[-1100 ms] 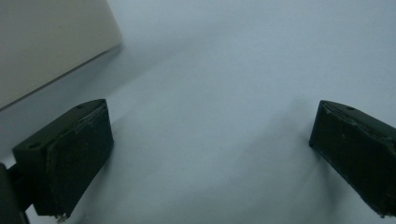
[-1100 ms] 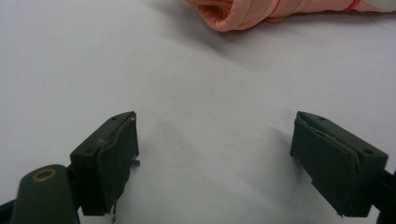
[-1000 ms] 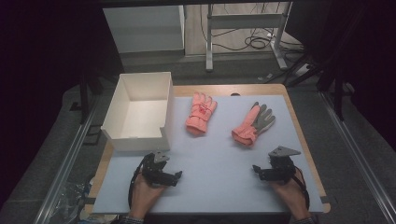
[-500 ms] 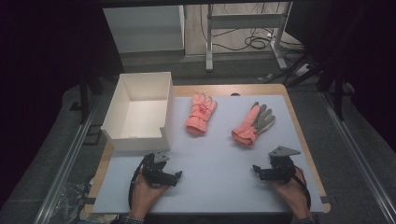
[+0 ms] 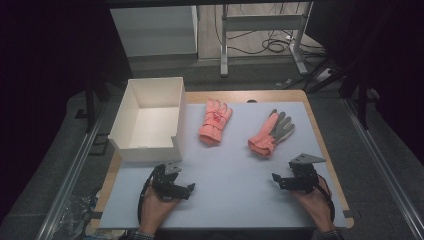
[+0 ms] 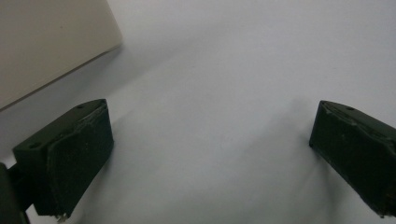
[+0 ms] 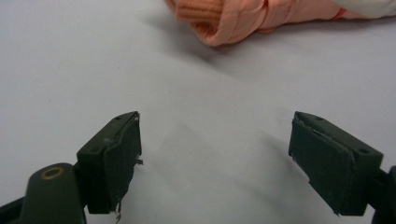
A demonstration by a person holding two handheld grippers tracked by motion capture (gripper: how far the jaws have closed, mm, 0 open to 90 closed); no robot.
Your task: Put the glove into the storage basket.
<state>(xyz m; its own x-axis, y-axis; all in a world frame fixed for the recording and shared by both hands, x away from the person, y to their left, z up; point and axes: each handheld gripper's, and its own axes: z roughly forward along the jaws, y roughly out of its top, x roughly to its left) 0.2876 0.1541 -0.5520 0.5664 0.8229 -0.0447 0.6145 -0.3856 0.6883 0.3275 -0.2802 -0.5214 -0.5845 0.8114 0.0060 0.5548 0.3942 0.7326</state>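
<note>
Two salmon-pink winter gloves lie flat on a pale lavender table mat (image 5: 235, 170), neither yet picked up, as a person rests a handheld gripper on the mat at each near corner. The left glove (image 5: 215, 121) sits palm-down with its ribbed cuff toward the person, just right of an open white box (image 5: 127, 147); the right glove (image 5: 271, 133), turned to show a grey palm patch, lies well apart from it and slanted. The box, a plain rectangular carton with smooth matte walls, stands empty on the mat's left side.

The left gripper (image 5: 191, 188) rests near the box's front wall, its jaws spread wide over bare mat in the left gripper view, where the box's cream corner shows at upper left. The right gripper (image 5: 275, 180) points toward the right glove; its jaws stand apart with nothing between them and have just been closing slightly. In the right gripper view that glove's knitted cuff (image 7: 219, 21), soft and finely ribbed, lies ahead of the black rubber-faced pads (image 7: 122, 161), clear of them.

Judging by the layout, the work looks set to be moving both gloves into the box, and none of it is done: both pickups and both placements remain.
</note>
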